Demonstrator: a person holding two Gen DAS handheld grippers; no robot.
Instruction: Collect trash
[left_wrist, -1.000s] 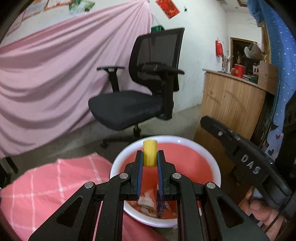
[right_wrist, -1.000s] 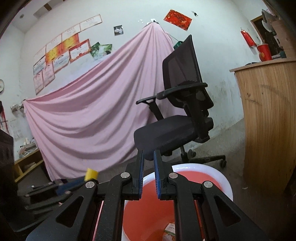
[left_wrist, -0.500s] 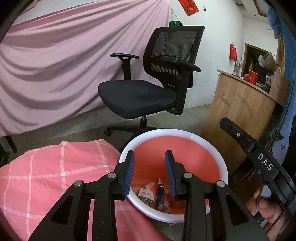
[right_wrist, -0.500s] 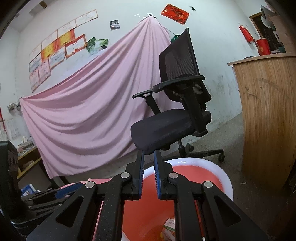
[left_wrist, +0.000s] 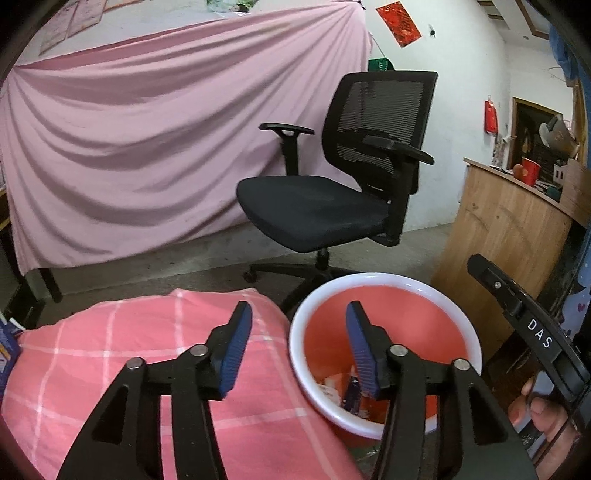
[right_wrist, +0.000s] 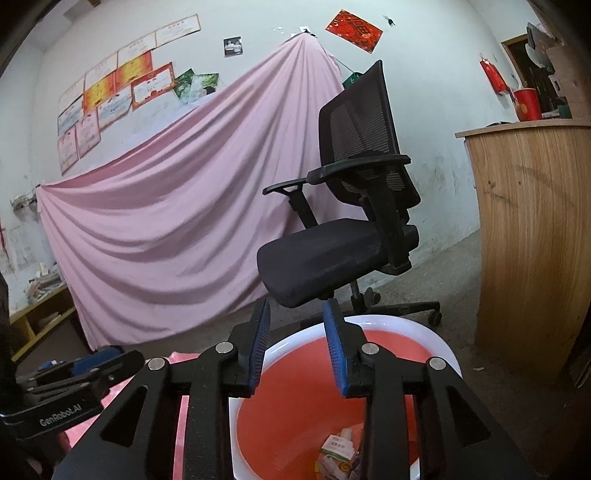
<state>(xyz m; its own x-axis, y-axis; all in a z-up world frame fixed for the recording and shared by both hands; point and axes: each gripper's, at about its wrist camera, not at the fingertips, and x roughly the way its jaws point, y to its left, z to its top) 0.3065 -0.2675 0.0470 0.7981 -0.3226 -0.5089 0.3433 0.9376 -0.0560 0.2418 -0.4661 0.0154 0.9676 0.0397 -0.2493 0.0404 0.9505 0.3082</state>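
Trash (left_wrist: 341, 384) is lying at the bottom of the bin (left_wrist: 454, 314), which is standing beside the pink checked cloth (left_wrist: 110, 354). The left gripper (left_wrist: 297, 343) is hovering over the bin's near rim, its jaws just opening, wide apart and empty. The right gripper (right_wrist: 297, 343) is hanging above the bin, jaws parting too, nothing between them. A chair (left_wrist: 332, 206) is standing behind.

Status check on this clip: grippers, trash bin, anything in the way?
Left gripper open, empty, jaws just opening. Right gripper open, empty, jaws just opening, above the bin. Trash scraps lie in its bottom. Nothing blocking.
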